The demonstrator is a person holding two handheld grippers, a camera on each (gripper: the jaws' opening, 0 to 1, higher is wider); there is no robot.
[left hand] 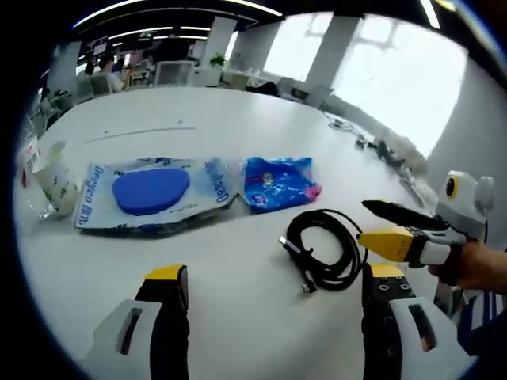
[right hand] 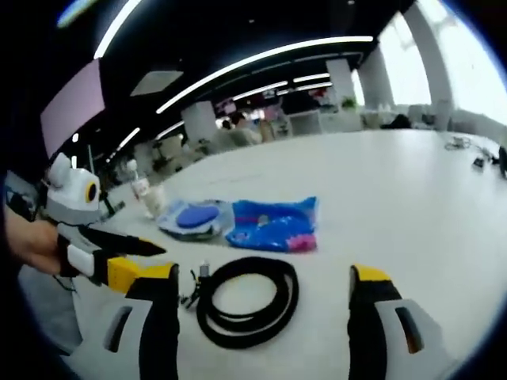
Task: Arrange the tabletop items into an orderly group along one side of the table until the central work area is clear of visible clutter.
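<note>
While both claws hover low over the white tabletop (left hand: 238,261), neither one grips anything. In the left gripper view, the left claw (left hand: 273,289) stands wide open, its 2 yellow-tipped jaws rising from the bottom with bare tabletop between them. Just ahead of its right jaw lies a coiled black cable (left hand: 323,247), its plug ends pointing back toward the claw. Farther ahead sits a crumpled blue snack bag (left hand: 277,182), and touching that bag on its left is a clear flat package (left hand: 154,194) with blue lettering and a blue oval pad inside. Well off to the left of the claw, beyond the package, stands a white paper cup (left hand: 54,178). The right claw (left hand: 396,229) comes in from the right side of this view, held by a hand (left hand: 479,265), its jaws parted and its tips just beside the cable, not touching it as far as can be seen.

In the right gripper view, the right claw (right hand: 261,285) is also wide open, and the cable (right hand: 247,301) lies between its 2 jaws, nearer the left one. Ahead of it rest the blue bag (right hand: 277,226) and, to the left, the clear package (right hand: 194,218), with the cup (right hand: 150,198) beyond. The left claw (right hand: 150,253) enters from the left, jaws apart, held by a hand (right hand: 28,237).
</note>
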